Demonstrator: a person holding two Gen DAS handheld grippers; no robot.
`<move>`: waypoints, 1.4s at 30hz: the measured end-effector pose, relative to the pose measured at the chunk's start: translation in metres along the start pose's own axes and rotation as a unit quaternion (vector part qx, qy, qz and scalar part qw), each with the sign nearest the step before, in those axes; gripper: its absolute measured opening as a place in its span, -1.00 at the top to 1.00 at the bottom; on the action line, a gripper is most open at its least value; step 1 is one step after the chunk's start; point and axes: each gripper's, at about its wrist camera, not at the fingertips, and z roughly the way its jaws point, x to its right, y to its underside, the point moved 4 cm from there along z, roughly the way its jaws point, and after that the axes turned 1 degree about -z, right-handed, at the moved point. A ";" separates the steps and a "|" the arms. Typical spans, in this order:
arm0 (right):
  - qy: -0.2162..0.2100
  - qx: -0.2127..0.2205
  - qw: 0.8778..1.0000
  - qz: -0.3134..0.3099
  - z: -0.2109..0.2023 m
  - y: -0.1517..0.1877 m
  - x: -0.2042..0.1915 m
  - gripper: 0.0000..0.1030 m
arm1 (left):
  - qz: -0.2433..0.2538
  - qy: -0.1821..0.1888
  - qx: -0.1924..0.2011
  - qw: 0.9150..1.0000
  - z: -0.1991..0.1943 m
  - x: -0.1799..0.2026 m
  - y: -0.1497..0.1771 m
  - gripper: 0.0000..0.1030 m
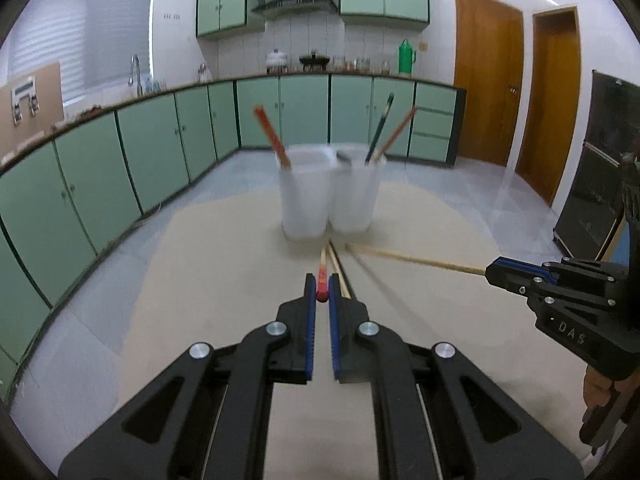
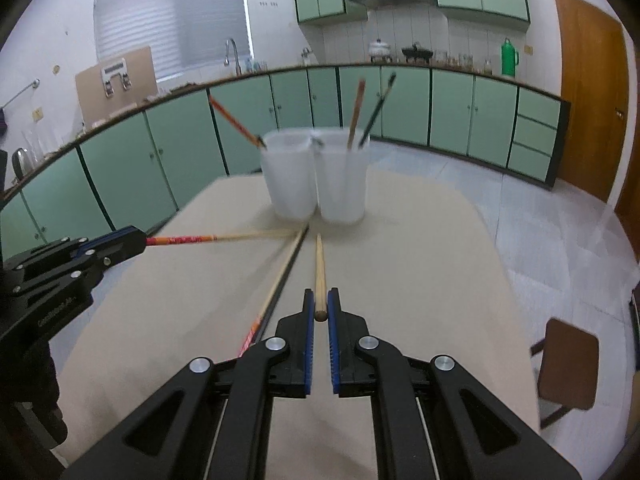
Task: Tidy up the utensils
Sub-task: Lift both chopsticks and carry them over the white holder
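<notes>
Meanwhile, the left gripper (image 1: 322, 286) clamps a red-ended chopstick (image 1: 322, 276) and the right gripper (image 2: 320, 304) a plain wooden chopstick (image 2: 319, 276), both pointing lengthwise toward two white cups (image 2: 314, 176).

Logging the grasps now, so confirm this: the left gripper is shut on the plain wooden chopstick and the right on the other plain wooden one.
Wrong about the left. The left gripper is shut on the red-handled chopstick, as the left wrist view shows. The right gripper does hold a plain wooden chopstick.
</notes>
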 end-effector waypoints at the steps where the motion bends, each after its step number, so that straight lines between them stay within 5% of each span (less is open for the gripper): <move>1: -0.002 0.006 1.000 -0.002 -0.004 -0.006 0.001 0.88 | 0.002 0.000 0.007 1.000 -0.003 0.000 -0.005 0.90; 9: -0.027 0.038 0.999 -0.016 -0.020 -0.063 0.003 0.87 | 0.013 0.009 0.055 0.998 -0.010 -0.001 -0.052 0.90; 26: -0.046 0.049 0.995 -0.069 -0.026 -0.130 -0.003 0.88 | 0.004 0.040 0.085 0.996 -0.019 -0.005 -0.101 0.91; 42: -0.039 0.138 0.987 -0.075 -0.059 -0.235 0.003 0.88 | 0.020 0.042 0.216 0.975 -0.034 0.014 -0.220 0.91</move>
